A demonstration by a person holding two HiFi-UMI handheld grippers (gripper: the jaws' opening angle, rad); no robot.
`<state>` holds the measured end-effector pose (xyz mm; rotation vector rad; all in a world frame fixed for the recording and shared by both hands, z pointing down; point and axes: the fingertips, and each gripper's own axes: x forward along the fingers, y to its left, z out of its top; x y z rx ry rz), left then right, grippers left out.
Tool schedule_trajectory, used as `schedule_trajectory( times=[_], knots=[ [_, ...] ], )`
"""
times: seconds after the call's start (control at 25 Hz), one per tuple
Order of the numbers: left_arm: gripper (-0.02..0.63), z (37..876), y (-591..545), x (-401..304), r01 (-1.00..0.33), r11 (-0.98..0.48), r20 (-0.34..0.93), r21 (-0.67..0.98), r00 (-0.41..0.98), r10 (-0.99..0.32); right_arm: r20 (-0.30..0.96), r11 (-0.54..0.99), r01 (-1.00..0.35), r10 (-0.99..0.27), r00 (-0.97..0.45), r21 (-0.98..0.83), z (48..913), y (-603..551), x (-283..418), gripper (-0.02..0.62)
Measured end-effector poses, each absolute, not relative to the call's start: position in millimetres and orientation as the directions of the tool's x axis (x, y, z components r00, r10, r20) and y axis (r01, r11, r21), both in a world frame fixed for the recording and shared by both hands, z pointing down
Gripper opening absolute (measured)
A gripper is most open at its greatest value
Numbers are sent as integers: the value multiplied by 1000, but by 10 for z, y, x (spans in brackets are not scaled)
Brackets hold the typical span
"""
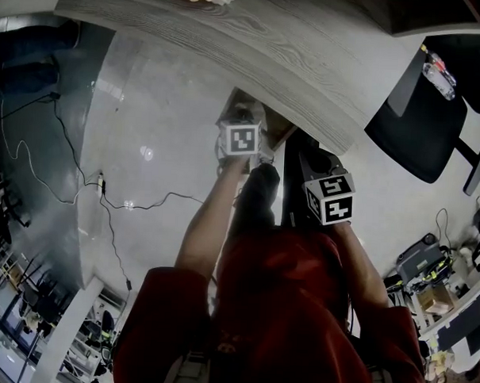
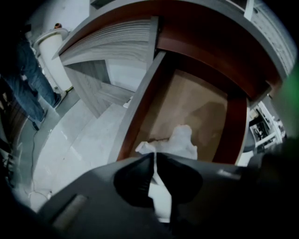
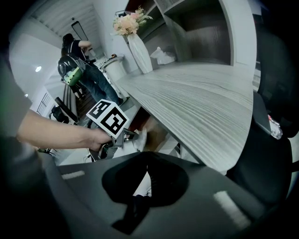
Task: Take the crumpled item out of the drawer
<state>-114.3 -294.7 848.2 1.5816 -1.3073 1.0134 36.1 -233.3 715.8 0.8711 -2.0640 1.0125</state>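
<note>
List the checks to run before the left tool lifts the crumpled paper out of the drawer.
1. Grip: left tool shut on the crumpled paper: ok.
2. Access: drawer pulled open: ok.
3. Paper lifted off the drawer floor: cannot tell.
4. Snags: nothing else seen in the visible part of the drawer: ok.
5. Clearance: right tool shut, empty, outside the drawer: ok.

Drawer (image 2: 196, 102) matt wood; crumpled item (image 2: 183, 142) papery.
</note>
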Motion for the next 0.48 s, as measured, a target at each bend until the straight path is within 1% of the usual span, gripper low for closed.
schedule_trajectory(
  times=[0.28,0.48],
  knots=[
    [12,8314,-2863,-1073,-985,-78,923,156,174,-343,784,482,-786,-278,-555,-386,7092,-2320,350,2],
    [12,8171,-2764,-1078,-983,-79,915,168,185,-357,781,486,-791,-296,-550,-372,7041,-2279,329,2]
  ],
)
